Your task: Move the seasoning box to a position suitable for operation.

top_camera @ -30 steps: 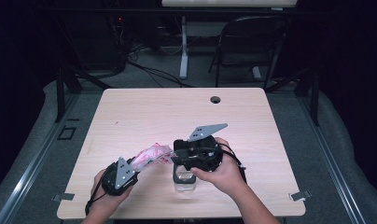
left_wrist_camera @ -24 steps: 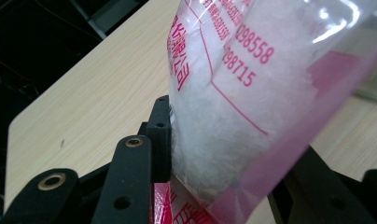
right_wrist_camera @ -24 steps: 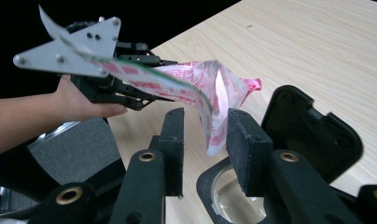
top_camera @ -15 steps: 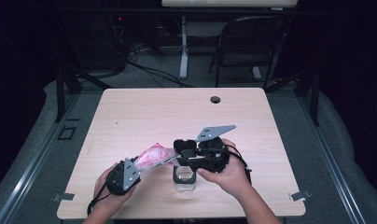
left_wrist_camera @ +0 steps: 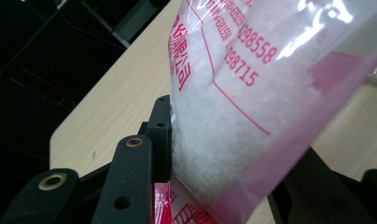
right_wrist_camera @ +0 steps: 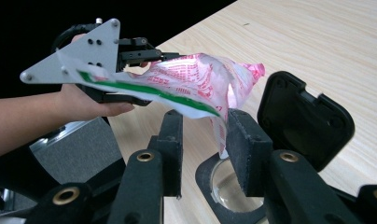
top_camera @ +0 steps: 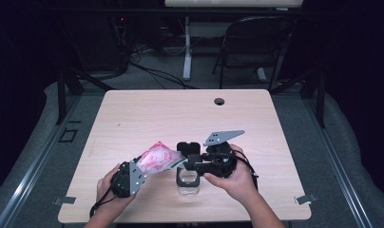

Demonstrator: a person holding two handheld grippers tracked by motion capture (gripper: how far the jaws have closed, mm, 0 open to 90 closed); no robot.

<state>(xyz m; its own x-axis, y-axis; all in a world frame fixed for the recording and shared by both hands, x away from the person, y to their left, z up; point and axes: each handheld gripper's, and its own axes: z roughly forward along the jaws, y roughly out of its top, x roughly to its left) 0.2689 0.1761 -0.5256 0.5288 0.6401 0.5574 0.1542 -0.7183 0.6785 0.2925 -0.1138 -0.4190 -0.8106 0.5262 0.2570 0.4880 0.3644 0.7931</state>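
A: Left gripper (top_camera: 135, 172), low and left of centre in the high view, clamped on a pink-and-clear bag (top_camera: 158, 157). Held in the left hand (top_camera: 107, 183), near the front edge of the table (top_camera: 147, 109).

B: And up close?

A: Seen from the left gripper view: black jaws pressed against both sides of the bag (left_wrist_camera: 252, 116), with white granules packed inside and red printed numbers on the plastic.

B: Where exactly, that bag?

A: Lifted off the table, slanting up and to the right from the left gripper toward the right gripper (top_camera: 187, 156). Mouth end, edged with a green stripe, reaching just above an open jar (top_camera: 187, 183).

B: The right gripper?

A: Held in the right hand (top_camera: 233, 178), grey three-cornered plate on top. In the right gripper view, jaws standing a little apart, with the bag's (right_wrist_camera: 196, 79) loose white edge hanging between them; whether gripping that edge, cannot tell.

B: The jar?

A: Clear, standing on the table directly under the right gripper's jaws, black rim (right_wrist_camera: 210, 186) around the opening. Black hinged lid (right_wrist_camera: 303, 116) flipped up and back, just beside the right jaw.
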